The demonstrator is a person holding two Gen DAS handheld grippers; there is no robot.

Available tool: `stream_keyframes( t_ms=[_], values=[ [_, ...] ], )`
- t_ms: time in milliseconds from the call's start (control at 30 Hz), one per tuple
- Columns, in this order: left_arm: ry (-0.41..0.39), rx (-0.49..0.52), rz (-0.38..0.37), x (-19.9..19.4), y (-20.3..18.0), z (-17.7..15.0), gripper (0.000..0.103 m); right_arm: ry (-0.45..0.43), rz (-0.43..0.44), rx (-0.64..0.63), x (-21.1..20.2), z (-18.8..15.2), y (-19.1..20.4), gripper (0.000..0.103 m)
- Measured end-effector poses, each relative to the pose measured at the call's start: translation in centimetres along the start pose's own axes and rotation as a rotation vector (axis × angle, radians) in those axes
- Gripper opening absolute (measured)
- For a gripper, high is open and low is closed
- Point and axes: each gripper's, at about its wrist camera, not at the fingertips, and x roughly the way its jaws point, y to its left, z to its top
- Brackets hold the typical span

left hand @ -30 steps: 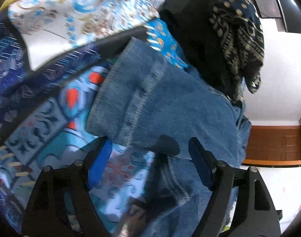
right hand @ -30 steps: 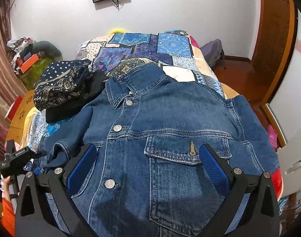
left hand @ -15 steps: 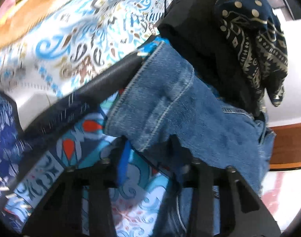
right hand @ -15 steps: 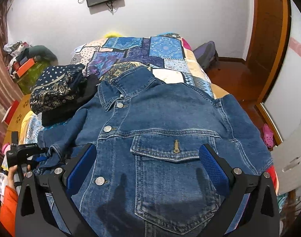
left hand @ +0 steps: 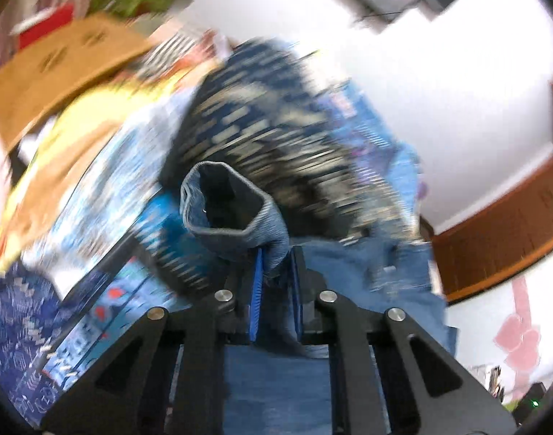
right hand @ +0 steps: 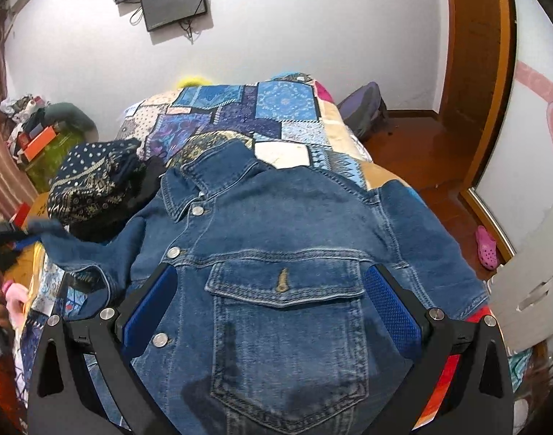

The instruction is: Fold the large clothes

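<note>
A blue denim jacket point(right hand: 312, 217) lies front up on the bed, buttoned, collar toward the far wall. My left gripper point(left hand: 275, 264) is shut on the cuff of its sleeve point(left hand: 233, 224), which stands lifted off the bedspread with its opening facing the camera. In the right wrist view that raised sleeve point(right hand: 77, 250) stretches to the far left edge, where the left gripper point(right hand: 1, 232) shows as a dark blur. My right gripper point(right hand: 269, 282) hangs open over the jacket's chest pocket point(right hand: 287, 290), with no cloth between its pads.
A dark patterned cloth pile point(right hand: 91, 181) sits beside the jacket's left shoulder. The patchwork bedspread point(right hand: 276, 108) runs to the white wall. A backpack point(right hand: 363, 112), a pink shoe point(right hand: 486, 246) and a white box point(right hand: 530, 282) stand on the right.
The left gripper has closed on the sleeve cuff and risen sharply, lifting it off the bed while rolling. The right gripper has drifted slightly over the jacket front, still open.
</note>
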Motion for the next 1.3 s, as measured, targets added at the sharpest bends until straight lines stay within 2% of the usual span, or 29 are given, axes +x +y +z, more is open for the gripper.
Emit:
stream_keyframes(
  t_ms=[33, 100, 167, 267, 400, 567, 667, 733, 800, 867, 933, 1100, 1167, 1300],
  values=[
    [-0.025, 0.048, -0.022, -0.4, -2.5, 0.3, 0.007, -0.003, 0.001, 0.006, 0.0, 0.0, -0.3, 0.103],
    [-0.047, 0.114, -0.061, -0.8, -6.2, 0.8, 0.000, -0.005, 0.006, 0.023, -0.2, 0.1, -1.0, 0.103],
    [-0.047, 0.191, -0.135, -1.4, -9.8, 0.7, 0.000, -0.008, 0.019, 0.041, -0.4, 0.1, -1.7, 0.103],
    [-0.029, 0.279, -0.183, -0.7, -14.3, -0.1, 0.000, -0.015, 0.035, 0.072, -0.9, 0.1, -2.6, 0.103],
    [0.053, 0.370, -0.244, 1.2, -18.6, -2.6, 0.000, -0.021, 0.031, 0.086, -1.2, -0.1, -3.5, 0.103],
    [0.155, 0.470, -0.259, 2.8, -21.0, -5.9, 0.000, -0.002, 0.019, 0.090, -1.0, -0.2, -4.2, 0.103],
    [0.135, 0.505, -0.198, 2.3, -20.2, -7.0, 0.002, 0.000, 0.018, 0.070, -1.0, 0.0, -3.9, 0.103],
    [0.145, 0.495, -0.159, 2.1, -18.6, -6.6, 0.003, -0.001, 0.019, 0.043, -0.9, 0.3, -3.2, 0.103],
    [0.139, 0.472, -0.129, 1.6, -16.5, -5.9, 0.011, 0.000, 0.042, 0.014, -0.8, 0.8, -2.2, 0.103],
    [0.116, 0.456, -0.090, 1.3, -14.3, -4.9, 0.028, 0.002, 0.075, -0.010, -0.7, 1.4, -1.0, 0.103],
    [0.087, 0.441, -0.052, 0.7, -12.3, -4.1, 0.038, 0.001, 0.105, -0.040, -0.5, 2.1, 0.5, 0.103],
    [0.055, 0.403, 0.015, -0.8, -6.6, -2.1, 0.044, -0.005, 0.184, -0.161, 0.5, 4.2, 6.4, 0.103],
    [0.044, 0.390, 0.042, -1.5, -4.4, -1.4, 0.050, 0.011, 0.226, -0.208, 1.2, 4.8, 9.1, 0.103],
    [0.046, 0.327, 0.045, -2.3, -0.3, -0.4, 0.052, 0.070, 0.339, -0.275, 3.2, 5.6, 14.1, 0.103]
  ],
)
